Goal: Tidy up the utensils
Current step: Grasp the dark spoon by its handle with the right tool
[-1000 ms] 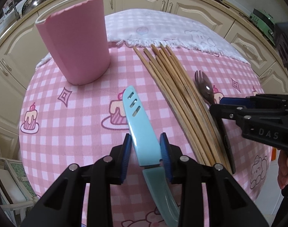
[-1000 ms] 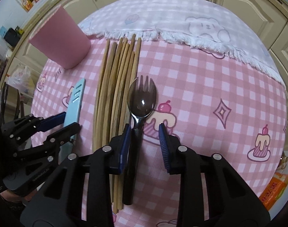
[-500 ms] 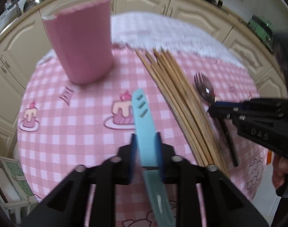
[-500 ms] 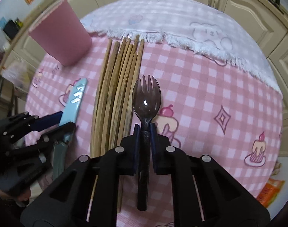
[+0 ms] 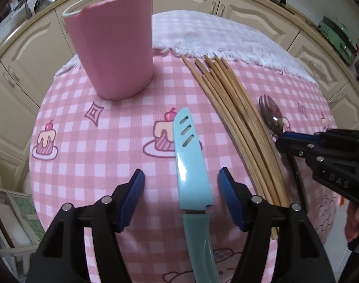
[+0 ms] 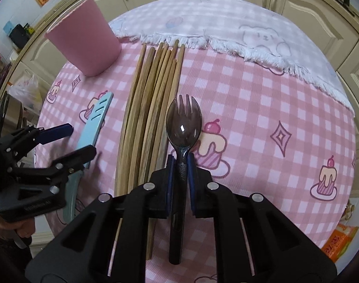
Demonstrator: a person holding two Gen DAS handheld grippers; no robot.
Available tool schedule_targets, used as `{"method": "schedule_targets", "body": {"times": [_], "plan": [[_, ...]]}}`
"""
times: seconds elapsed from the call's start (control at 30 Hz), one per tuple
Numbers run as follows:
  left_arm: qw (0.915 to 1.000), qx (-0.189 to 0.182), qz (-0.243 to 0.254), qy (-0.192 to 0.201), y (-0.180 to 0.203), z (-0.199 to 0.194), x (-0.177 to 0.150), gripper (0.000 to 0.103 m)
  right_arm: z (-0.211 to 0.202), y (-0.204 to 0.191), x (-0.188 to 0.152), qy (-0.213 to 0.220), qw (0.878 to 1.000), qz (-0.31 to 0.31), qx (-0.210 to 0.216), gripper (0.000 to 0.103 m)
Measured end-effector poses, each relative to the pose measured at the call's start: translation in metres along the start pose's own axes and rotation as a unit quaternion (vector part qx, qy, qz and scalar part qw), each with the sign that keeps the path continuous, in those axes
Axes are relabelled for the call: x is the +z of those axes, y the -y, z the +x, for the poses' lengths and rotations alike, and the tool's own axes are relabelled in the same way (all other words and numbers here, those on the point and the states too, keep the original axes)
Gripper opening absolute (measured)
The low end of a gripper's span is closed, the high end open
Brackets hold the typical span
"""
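Pink and upright, the cup [image 5: 113, 47] stands near the worktop's [image 6: 262, 108] far left edge, its inside hidden from both views. Just short of it the sheathed teal knife [image 5: 191, 172] lies flat between the pads of the left claw [image 5: 180, 200], whose jaws are opening and touch nothing. Beside the knife lies a bundle of wooden chopsticks [image 6: 151, 108], and right of those the right claw [image 6: 180, 165] is clamped on the neck of the dark spork [image 6: 183, 127].
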State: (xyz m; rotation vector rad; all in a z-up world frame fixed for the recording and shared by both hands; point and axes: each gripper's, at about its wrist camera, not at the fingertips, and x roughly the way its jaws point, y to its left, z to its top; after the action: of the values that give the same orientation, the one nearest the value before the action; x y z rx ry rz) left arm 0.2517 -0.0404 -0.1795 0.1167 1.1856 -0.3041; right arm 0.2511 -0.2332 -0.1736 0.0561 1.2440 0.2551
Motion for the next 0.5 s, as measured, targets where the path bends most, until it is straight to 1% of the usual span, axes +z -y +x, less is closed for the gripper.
{"method": "schedule_targets", "body": {"times": [0.03,0.07,0.1,0.13,0.17,0.2,0.27,0.33,0.37,0.4,0.43,0.5], "plan": [[1.0000,0.004,0.002,-0.001,0.002,0.002,0.002,0.064,0.000,-0.001,0.001,-0.001,1.000,-0.001,-0.005,0.015],[0.9999,0.008,0.007,-0.003,0.004,0.003,0.004,0.063,0.000,-0.002,0.002,0.000,1.000,0.000,-0.009,0.025],[0.9999,0.011,0.010,-0.004,0.005,0.004,0.005,0.060,0.000,-0.001,0.005,0.000,1.000,0.002,-0.016,0.038],[0.9996,0.024,0.015,-0.004,0.006,0.004,0.006,0.050,0.000,0.000,0.007,0.000,1.000,0.004,-0.024,0.046],[0.9994,0.028,0.021,-0.006,0.006,0.004,0.007,0.044,0.000,0.001,0.010,0.002,1.000,0.006,-0.027,0.056],[0.9993,0.025,0.025,-0.008,0.007,0.004,0.008,0.042,0.001,0.002,0.013,0.001,1.000,0.007,-0.023,0.056],[0.9990,0.025,0.036,-0.011,0.008,0.004,0.009,0.031,0.006,0.004,0.019,-0.007,1.000,0.012,-0.018,0.056],[0.9986,0.025,0.044,-0.013,0.009,0.004,0.009,0.030,0.011,0.002,0.024,-0.009,1.000,0.005,-0.028,0.053],[0.9985,0.025,0.048,-0.012,0.010,0.004,0.009,0.030,0.011,0.000,0.027,-0.009,1.000,0.003,-0.030,0.050],[0.9984,0.024,0.050,-0.012,0.010,0.004,0.009,0.030,0.011,0.000,0.029,-0.010,1.000,0.005,-0.024,0.038],[0.9984,0.022,0.051,-0.013,0.011,0.005,0.010,0.029,0.009,0.001,0.030,-0.011,1.000,0.011,-0.012,0.033],[0.9988,0.011,0.044,-0.015,0.008,0.005,0.012,0.029,0.005,0.006,0.029,-0.003,1.000,0.024,-0.001,0.032]]}}
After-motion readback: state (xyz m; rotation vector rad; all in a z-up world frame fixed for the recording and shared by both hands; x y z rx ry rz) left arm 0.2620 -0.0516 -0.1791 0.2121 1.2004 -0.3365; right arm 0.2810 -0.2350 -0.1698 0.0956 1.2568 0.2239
